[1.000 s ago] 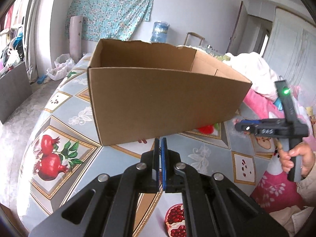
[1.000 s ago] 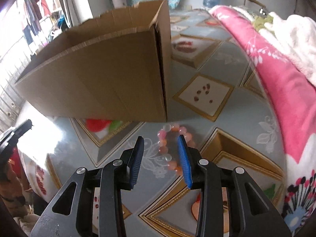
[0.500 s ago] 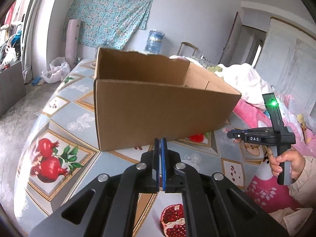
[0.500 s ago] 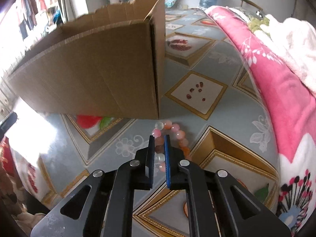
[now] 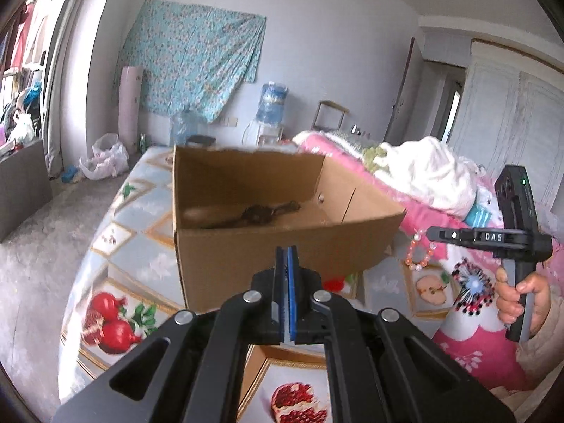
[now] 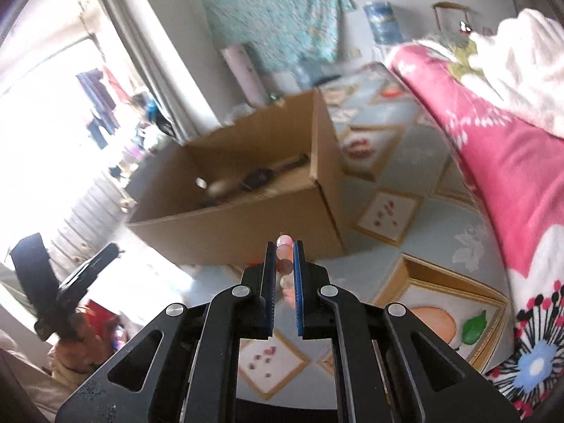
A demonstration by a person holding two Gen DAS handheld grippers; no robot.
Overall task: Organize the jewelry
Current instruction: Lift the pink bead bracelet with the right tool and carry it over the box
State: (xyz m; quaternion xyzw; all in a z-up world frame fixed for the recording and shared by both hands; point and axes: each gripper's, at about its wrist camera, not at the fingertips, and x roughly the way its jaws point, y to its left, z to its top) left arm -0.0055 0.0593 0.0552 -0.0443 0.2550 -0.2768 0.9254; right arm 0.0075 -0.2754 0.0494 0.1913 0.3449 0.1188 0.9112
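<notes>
Two grippers were in view, each held by hand above a worktop [image 5: 116,218] covered with a fruit-patterned cloth. The right gripper [image 6: 283,275] had its blue-padded fingers [image 6: 269,275] drawn narrow around a bracelet [image 6: 284,246] of pink, orange and pale beads, and the beads showed in the slot between the pads. From the left wrist camera the same bracelet [image 5: 419,252] hung as a loop from the tip of the right gripper [image 5: 431,234], lifted clear of the cloth, just beside the right end of an open cardboard box [image 5: 282,246] and in front of a pink blanket [image 5: 469,345]. The person's right hand [image 5: 521,299] gripped the tool's handle. The left gripper [image 5: 286,268] hovered in front of the box's near wall with its fingers [image 5: 280,275] pressed together and nothing visible between them. Inside the box lay a dark object [image 5: 259,213] and a pale one beside it; blur kept either from being identified. A white garment [image 5: 430,172] was heaped on the blanket beyond the box. On the far wall hung a turquoise floral sheet [image 5: 190,67], with a water dispenser [image 5: 271,105] standing below and to its right.
</notes>
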